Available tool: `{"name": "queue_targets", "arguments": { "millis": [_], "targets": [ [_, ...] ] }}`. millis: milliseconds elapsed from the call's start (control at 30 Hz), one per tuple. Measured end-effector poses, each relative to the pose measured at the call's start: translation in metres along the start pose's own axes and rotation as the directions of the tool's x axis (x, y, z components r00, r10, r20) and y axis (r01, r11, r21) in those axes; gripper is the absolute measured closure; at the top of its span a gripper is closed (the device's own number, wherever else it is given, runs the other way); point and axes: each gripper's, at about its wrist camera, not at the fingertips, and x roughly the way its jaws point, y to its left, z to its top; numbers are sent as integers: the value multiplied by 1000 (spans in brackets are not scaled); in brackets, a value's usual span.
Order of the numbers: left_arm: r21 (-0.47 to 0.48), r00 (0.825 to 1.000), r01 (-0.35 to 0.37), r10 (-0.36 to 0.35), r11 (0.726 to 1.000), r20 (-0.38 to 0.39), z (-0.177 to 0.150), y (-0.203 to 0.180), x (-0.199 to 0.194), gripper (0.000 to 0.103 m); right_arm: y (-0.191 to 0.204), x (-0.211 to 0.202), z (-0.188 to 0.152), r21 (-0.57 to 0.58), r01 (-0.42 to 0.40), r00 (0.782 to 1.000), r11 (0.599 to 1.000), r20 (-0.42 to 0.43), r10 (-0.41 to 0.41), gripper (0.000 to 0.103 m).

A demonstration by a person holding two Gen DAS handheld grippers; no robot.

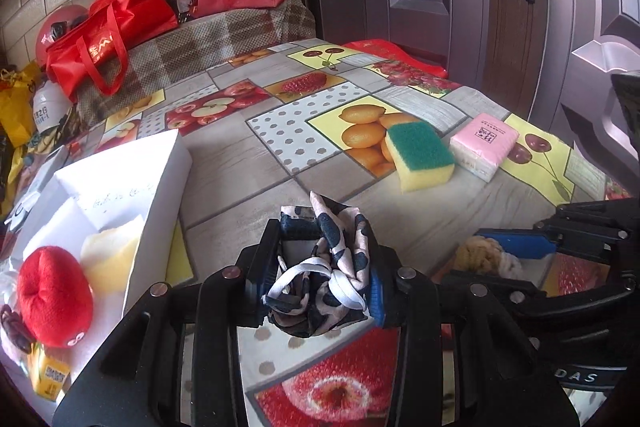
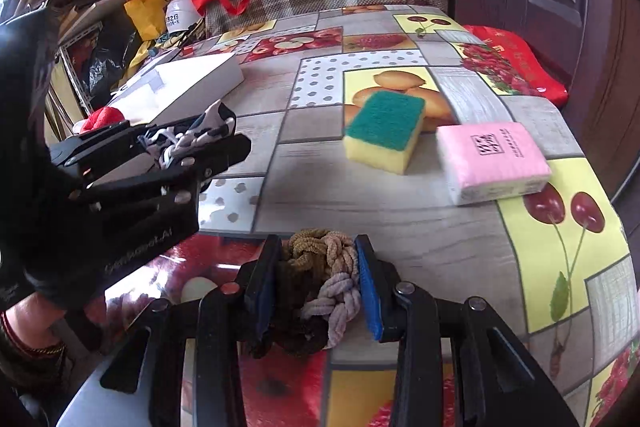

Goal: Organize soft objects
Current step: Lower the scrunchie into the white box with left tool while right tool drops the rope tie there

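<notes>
With both tools already loaded, I read the white box (image 1: 132,187) as the target, and what matters is which way it lies from each load. My left gripper (image 1: 326,267) is clamped on a black-and-white patterned scrunchie (image 1: 324,267), its blue-padded jaws pressing the bunched fabric from either side. My right gripper (image 2: 320,287) is likewise closed on a braided scrunchie (image 2: 320,279) in mustard, brown and pale lilac strands. Both loads sit near me over the fruit-print tablecloth (image 1: 248,163); whether they are lifted clear of it I cannot tell.

The box lies to the left of both grippers, on the left side of the table, its long axis running from near to far. It already holds a red plush toy (image 1: 54,297) and a pale yellow foam piece (image 1: 110,259) at its near end. In the left wrist view the box wall stands just beside the left tool, while the right tool shows at the right edge; in the right wrist view the left tool lies between the right gripper and the box. I judge the left hand nearer, so it should deliver first.

On the far right, a green-and-yellow sponge (image 2: 386,131) and a pink tissue pack (image 2: 492,161) lie side by side, near each other, not yet collected.
</notes>
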Motion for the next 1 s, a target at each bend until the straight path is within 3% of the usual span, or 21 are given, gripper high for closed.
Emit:
{"name": "queue_targets", "arguments": {
  "millis": [267, 400, 600, 800, 1000],
  "targets": [
    [-36, 1000, -7, 8, 999, 9, -32, 29, -38, 68, 40, 22, 12, -30, -21, 1000, 999, 3, 21, 66],
    [-127, 999, 34, -30, 991, 32, -36, 48, -43, 68, 50, 30, 16, 11, -60, 998, 998, 2, 60, 66],
    [-162, 995, 49, -34, 986, 95, -38, 61, -56, 67, 51, 21, 15, 26, -3, 998, 1000, 61, 1, 66],
    [-209, 982, -12, 51, 978, 182, -31, 90, -81, 67, 54, 19, 18, 38, 5, 996, 999, 87, -8, 66],
    [-298, 950, -172, 238, 939, 202, -31, 143, -96, 67, 76, 22, 25, -10, 4, 994, 1000, 107, -3, 66]
  ]
}}
